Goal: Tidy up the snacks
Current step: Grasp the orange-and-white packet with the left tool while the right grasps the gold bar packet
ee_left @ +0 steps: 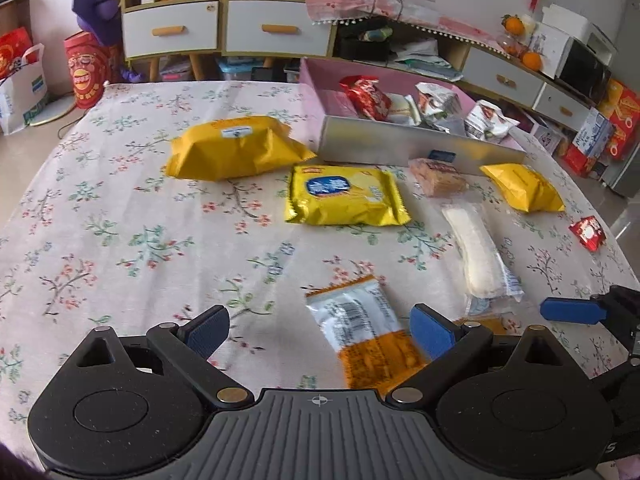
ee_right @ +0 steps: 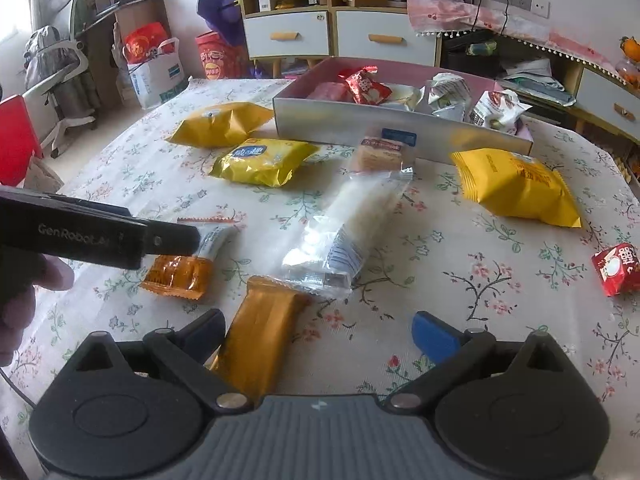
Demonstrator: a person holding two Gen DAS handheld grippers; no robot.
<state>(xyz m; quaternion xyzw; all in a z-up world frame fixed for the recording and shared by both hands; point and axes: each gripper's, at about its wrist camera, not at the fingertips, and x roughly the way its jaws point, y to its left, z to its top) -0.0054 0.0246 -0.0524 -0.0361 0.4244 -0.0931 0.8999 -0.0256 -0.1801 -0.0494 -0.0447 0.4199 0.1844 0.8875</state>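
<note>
My left gripper [ee_left: 320, 330] is open just above the floral tablecloth, its fingers on either side of a white-and-orange snack packet [ee_left: 366, 332], not touching it. That packet [ee_right: 188, 260] also shows in the right wrist view, partly behind the left gripper's body. My right gripper [ee_right: 320, 336] is open with an amber snack bar [ee_right: 260, 332] lying near its left finger. A long clear-wrapped white roll [ee_right: 348, 224] lies beyond. Yellow bags [ee_left: 236, 148] [ee_left: 344, 196] [ee_left: 520, 186] and a small red packet [ee_right: 616, 268] lie loose. The pink-lined box [ee_left: 420, 148] holds several snacks.
A small pinkish cracker pack [ee_left: 438, 176] rests against the box's front wall. Cabinets with white drawers [ee_left: 172, 30] stand behind the table. A red chair [ee_right: 16, 140] is at the table's left edge, and a person's hand [ee_right: 24, 296] holds the left gripper.
</note>
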